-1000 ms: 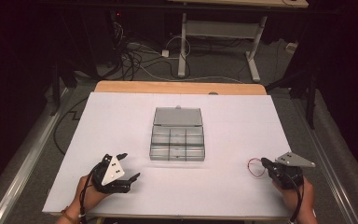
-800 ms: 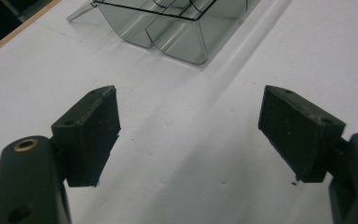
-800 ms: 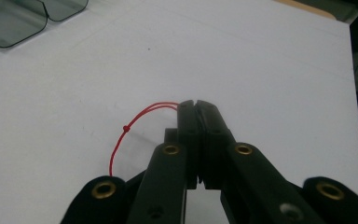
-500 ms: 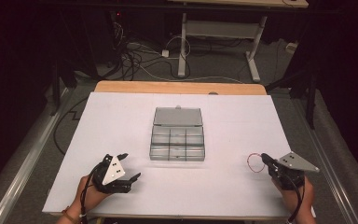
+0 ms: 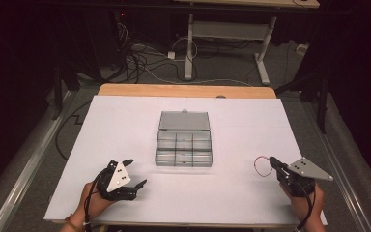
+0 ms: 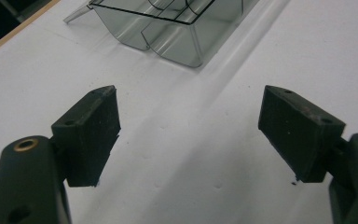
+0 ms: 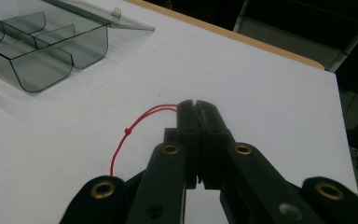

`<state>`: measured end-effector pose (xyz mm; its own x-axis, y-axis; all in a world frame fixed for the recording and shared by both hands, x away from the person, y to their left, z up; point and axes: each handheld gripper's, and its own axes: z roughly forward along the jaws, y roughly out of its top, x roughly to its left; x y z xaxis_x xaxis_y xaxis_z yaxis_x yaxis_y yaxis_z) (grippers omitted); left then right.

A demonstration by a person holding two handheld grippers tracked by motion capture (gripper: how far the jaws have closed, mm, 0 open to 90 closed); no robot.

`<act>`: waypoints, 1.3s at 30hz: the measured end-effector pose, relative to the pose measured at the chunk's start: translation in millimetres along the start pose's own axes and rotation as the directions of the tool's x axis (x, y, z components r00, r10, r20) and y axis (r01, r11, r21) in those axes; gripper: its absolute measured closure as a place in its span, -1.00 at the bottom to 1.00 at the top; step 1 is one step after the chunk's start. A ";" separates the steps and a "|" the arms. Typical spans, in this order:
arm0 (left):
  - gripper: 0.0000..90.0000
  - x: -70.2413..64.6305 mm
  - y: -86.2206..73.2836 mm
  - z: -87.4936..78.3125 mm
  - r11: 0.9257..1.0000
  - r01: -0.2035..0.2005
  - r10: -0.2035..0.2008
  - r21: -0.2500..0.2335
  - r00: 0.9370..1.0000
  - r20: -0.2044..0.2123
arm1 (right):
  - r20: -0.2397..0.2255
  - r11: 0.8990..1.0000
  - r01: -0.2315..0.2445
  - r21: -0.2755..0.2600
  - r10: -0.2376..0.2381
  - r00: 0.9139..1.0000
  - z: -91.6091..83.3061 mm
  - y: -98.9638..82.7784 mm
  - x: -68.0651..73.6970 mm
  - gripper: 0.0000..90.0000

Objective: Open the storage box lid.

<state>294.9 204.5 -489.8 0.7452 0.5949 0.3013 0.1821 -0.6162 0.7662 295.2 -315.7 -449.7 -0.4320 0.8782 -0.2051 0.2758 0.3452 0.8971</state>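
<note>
— Closest to us, the right gripper (image 5: 272, 162) has its jaws pressed together on a red string loop (image 5: 261, 166), pinched just off the white table (image 5: 125, 125), right of the box.

— So nothing is stowed yet?

— Looks that way. The clear compartment box (image 5: 184, 145) sits mid-table with its lid flat behind, every cell bare. The carry and the drop are left.

— And the left gripper (image 5: 136, 172)?

— Jaws spread, holding nothing, low near the box's front left corner, pointing toward it.

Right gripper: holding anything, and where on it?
Yes: right gripper is shut on the red string loop, pinching its end. Left gripper holds nothing.
</note>
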 end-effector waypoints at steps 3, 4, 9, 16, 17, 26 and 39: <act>-0.55 0.5 -0.5 0.3 1.000 0.000 0.000 0.004 1.000 0.000 | -0.002 1.000 0.009 -0.014 -0.009 1.000 1.2 2.8 0.1 0.99; -0.55 0.6 -0.5 0.3 1.000 0.001 -0.001 0.002 1.000 -0.001 | -0.008 1.000 0.011 -0.015 -0.011 1.000 2.0 3.7 0.4 0.99; -0.55 0.7 -0.1 -0.2 1.000 -0.002 0.002 0.002 1.000 -0.008 | -0.027 0.999 0.029 -0.023 -0.030 0.999 7.4 8.0 3.8 0.99; -0.55 2.4 -0.8 -0.1 1.000 0.003 -0.003 0.001 1.000 -0.012 | -0.039 0.998 0.034 -0.048 -0.036 0.999 10.0 14.0 8.4 0.99; -0.55 2.3 -0.7 -0.1 1.000 0.002 -0.002 0.001 1.000 -0.013 | -0.036 0.998 0.035 -0.051 -0.037 0.999 10.3 15.0 9.2 0.99; -0.55 2.2 -1.0 0.3 1.000 -0.007 0.007 0.001 1.000 -0.015 | -0.053 0.997 0.030 -0.075 -0.034 0.998 17.2 24.8 12.1 0.99; -0.54 1.9 0.8 -2.6 1.000 -0.008 0.007 -0.024 1.000 -0.031 | -0.091 0.993 0.029 -0.111 -0.039 0.995 31.8 41.9 24.9 0.99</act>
<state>294.8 206.4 -487.1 0.7264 0.6062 0.3239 0.1610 -0.6082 0.7773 323.4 -268.9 -429.7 -0.5192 0.8300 -0.2038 0.1657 0.3316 0.9288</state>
